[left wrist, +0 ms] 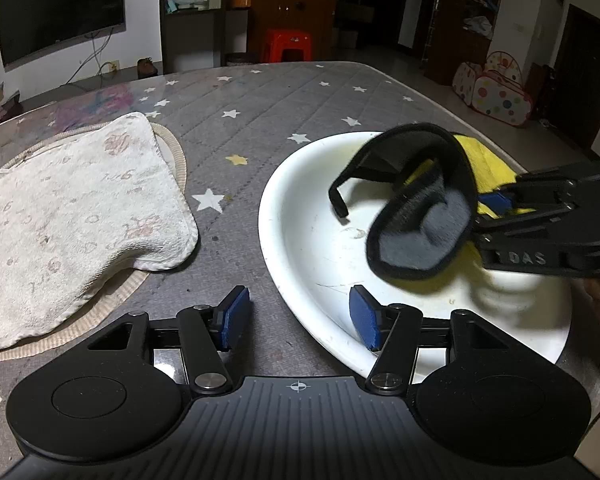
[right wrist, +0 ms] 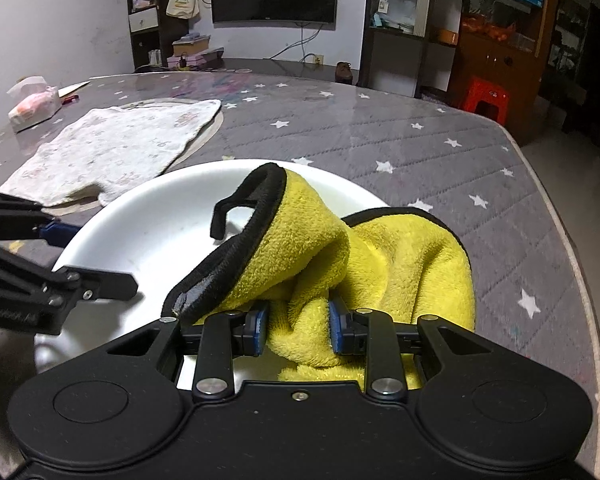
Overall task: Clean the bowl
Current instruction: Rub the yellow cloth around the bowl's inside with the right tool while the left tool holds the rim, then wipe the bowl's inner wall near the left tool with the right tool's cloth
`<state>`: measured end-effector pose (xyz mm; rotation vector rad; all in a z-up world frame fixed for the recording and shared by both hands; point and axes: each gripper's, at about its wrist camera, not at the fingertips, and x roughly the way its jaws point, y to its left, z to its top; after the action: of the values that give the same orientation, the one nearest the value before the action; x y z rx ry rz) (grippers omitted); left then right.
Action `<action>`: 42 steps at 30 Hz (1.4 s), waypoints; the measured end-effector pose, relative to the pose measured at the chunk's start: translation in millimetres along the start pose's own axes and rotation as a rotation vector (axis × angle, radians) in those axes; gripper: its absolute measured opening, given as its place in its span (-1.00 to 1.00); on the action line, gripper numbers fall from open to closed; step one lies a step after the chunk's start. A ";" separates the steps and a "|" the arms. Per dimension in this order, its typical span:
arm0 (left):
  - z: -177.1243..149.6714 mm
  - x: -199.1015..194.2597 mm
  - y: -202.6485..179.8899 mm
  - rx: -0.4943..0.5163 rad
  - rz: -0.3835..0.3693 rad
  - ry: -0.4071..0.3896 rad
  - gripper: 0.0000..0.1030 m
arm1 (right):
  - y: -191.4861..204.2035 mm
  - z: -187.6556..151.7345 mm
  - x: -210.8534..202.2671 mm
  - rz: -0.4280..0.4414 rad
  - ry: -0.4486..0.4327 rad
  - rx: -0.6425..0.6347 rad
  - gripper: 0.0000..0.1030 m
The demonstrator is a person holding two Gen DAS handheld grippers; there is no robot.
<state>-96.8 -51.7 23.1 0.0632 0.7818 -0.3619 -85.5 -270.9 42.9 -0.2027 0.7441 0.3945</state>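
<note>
A white bowl (left wrist: pixel 316 248) sits on the grey star-patterned table (left wrist: pixel 260 120). My left gripper (left wrist: pixel 298 318) is open, its jaws astride the bowl's near left rim, one finger outside and one inside. My right gripper (right wrist: pixel 298 326) is shut on a yellow cloth (right wrist: pixel 380 256) with black edging and a grey back, holding it inside the bowl (right wrist: pixel 160 220). In the left wrist view the cloth (left wrist: pixel 424 208) hangs from the right gripper (left wrist: pixel 496 204) over the bowl's right half. A black loop sticks out from the cloth's edge.
A white patterned towel (left wrist: pixel 68 216) lies on a round beige mat (left wrist: pixel 172 152) left of the bowl. A tissue pack (right wrist: pixel 34 106) sits at the table's far left. The table's rounded edge (right wrist: pixel 572 248) runs along the right.
</note>
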 end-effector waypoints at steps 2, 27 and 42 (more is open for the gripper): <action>0.0 0.0 -0.2 0.001 0.000 0.000 0.13 | 1.1 2.3 3.2 -0.004 -0.003 -0.005 -0.40; 6.7 4.7 5.0 -0.030 -0.009 0.015 0.05 | 15.2 7.0 7.0 0.030 -0.006 -0.065 -0.35; 11.3 2.6 12.9 -0.031 -0.037 0.013 0.05 | 14.4 -4.5 -16.4 0.077 0.024 -0.036 -0.35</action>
<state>-83.0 -42.5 28.3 0.0226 0.8022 -0.3843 -105.3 -263.8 50.4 -0.2128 0.7703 0.4797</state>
